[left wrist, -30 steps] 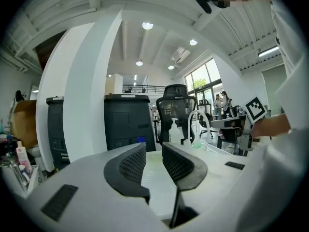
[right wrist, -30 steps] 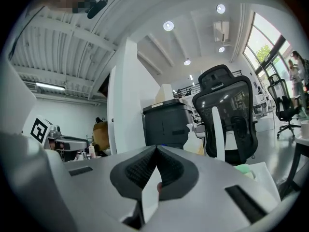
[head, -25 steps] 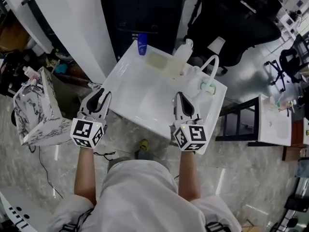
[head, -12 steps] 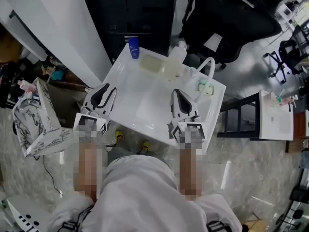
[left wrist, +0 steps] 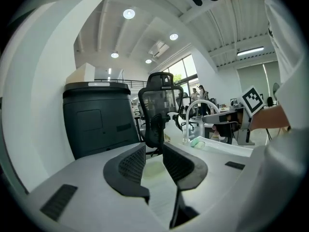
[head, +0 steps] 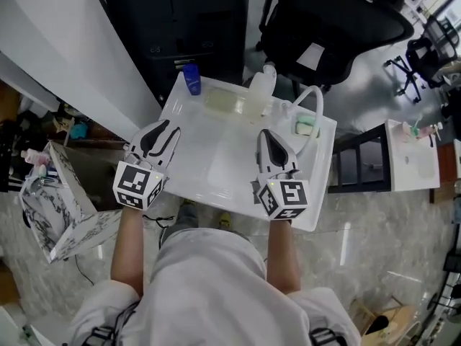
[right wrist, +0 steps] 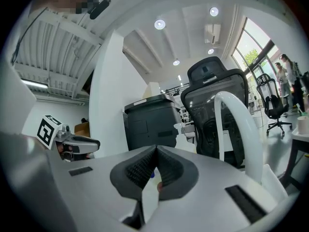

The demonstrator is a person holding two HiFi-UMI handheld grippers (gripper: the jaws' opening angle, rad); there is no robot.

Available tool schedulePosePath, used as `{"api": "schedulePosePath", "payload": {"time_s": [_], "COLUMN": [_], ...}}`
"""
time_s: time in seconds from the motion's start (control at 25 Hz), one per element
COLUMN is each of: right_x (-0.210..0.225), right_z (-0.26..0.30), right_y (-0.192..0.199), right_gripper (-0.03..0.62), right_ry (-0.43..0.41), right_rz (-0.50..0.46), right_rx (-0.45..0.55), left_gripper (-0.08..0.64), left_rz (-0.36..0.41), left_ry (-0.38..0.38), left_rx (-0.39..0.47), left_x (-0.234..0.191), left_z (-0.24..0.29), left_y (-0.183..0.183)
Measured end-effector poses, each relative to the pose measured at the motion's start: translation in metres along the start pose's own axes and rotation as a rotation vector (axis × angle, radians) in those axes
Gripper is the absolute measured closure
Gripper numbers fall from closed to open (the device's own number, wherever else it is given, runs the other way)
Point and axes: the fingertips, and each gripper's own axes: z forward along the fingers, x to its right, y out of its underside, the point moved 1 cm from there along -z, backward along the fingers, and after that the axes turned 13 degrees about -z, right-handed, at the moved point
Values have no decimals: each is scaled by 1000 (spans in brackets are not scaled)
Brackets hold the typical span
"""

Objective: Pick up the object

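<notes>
A white sink top (head: 216, 186) carries a blue bottle (head: 191, 78) at its far left, a pale yellow pad (head: 223, 101), a clear pump bottle (head: 263, 86) and a green soap bar (head: 307, 127) beside the white arched faucet (head: 315, 96). My left gripper (head: 165, 127) hovers over the sink top's left edge, open with a narrow gap and nothing in it (left wrist: 153, 146). My right gripper (head: 268, 134) is over the basin near the faucet, shut on nothing (right wrist: 156, 149). The yellow pad (left wrist: 154, 168) lies ahead of the left jaws.
A black cabinet (head: 187, 20) stands behind the sink and a black office chair (head: 331, 20) at the far right. A marbled box (head: 61, 207) sits on the floor to the left. A dark frame (head: 360, 168) and a small white table (head: 410, 157) are to the right.
Both grippers have moved forward over the sink top; the left one, earlier off its left edge, now reaches over it. The view has shifted, and nothing has been taken hold of.
</notes>
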Motion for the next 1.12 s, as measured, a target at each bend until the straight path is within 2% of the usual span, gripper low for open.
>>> {"api": "schedulePosePath", "payload": {"time_s": [0.28, 0.72, 1.12], "right_x": [6, 19, 33], "right_z": [23, 55, 66], "right_y": [2, 15, 21], "right_gripper": [586, 586, 586], "right_ry": [101, 212, 290], "right_rz": [10, 36, 33], "right_rx": [-22, -54, -52], "left_gripper": [454, 454, 453], "left_rz": [105, 395, 528], "left_ry": [152, 369, 507], "left_rx": [-99, -271, -452], "left_x": [-18, -22, -22], "left_z": [47, 128, 194], "left_y": [10, 44, 105]}}
